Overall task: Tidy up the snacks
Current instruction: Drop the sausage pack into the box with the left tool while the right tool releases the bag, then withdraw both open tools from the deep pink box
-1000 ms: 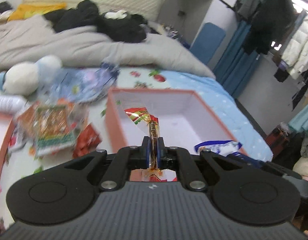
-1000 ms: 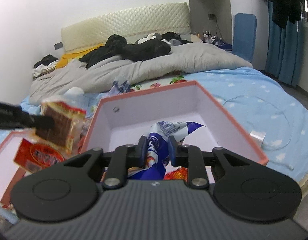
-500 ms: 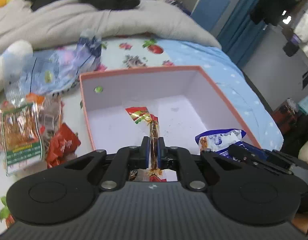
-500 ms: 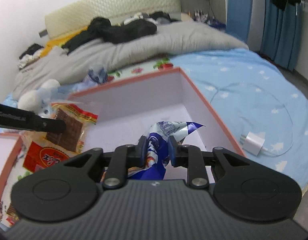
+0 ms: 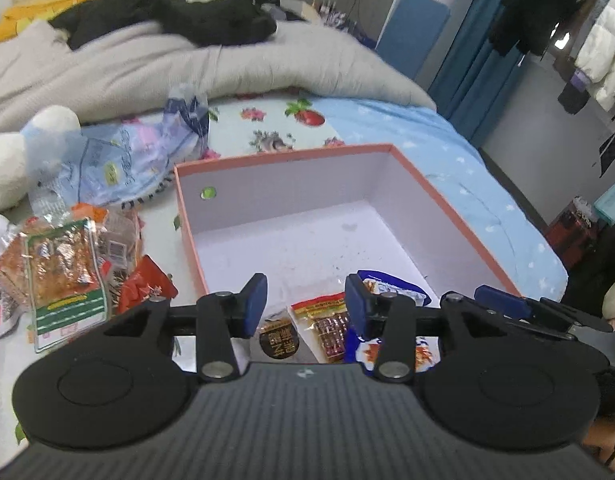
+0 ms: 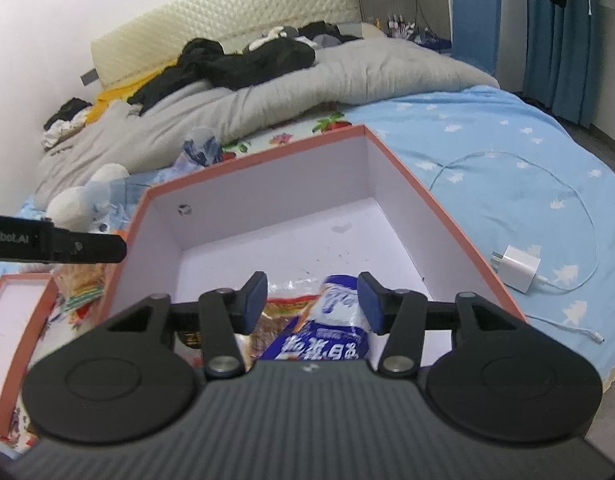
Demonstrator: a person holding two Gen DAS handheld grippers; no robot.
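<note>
Both snacks have left your grippers; left gripper (image 5: pixel 305 300) and right gripper (image 6: pixel 311 300) tilt down over the box (image 5: pixel 447 196), jaws opening, unloaded.

The black arm of the left gripper (image 6: pixel 55 243) bore white lettering — "Robot.AI", its start cut off; the snack packets' print stayed unreadable.

A bed (image 5: pixel 447 148) in blue starred sheets is carrying an orange box (image 5: pixel 459 216) ahead of the fingers. Snack packets (image 5: pixel 63 276), a plastic bag (image 5: pixel 119 160) and a plush toy (image 5: pixel 11 160) are lying left of them; a white charger (image 6: pixel 521 268) is resting right; a grey duvet (image 5: pixel 187 68) is bunching beyond.
</note>
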